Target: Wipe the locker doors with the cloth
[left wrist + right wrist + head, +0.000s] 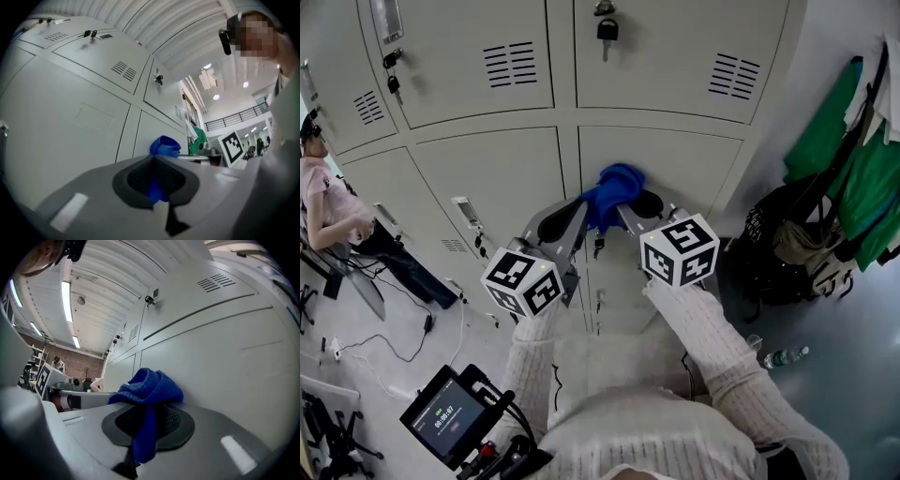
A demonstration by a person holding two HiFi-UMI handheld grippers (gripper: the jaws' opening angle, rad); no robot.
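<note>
left claw (577, 212) and right claw (630, 208) clamp the cloth (612, 186) at locker doors (492, 173) (padlock (607, 30) above)

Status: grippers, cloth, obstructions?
Both shut on the blue terry cloth: left gripper, right gripper. Cloth bunched between them at the grey metal locker doors. Dark key hangs just below.

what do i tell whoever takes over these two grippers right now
Left gripper: shut on the bunched blue cloth.
Right gripper: shut on the same cloth.
The cloth is held up at the seam between two lower grey metal locker doors; contact with the metal can't be confirmed.
Done: cloth in both grippers, at the lockers.
Left: the wiping; nothing shows which doors have been cleaned.
</note>
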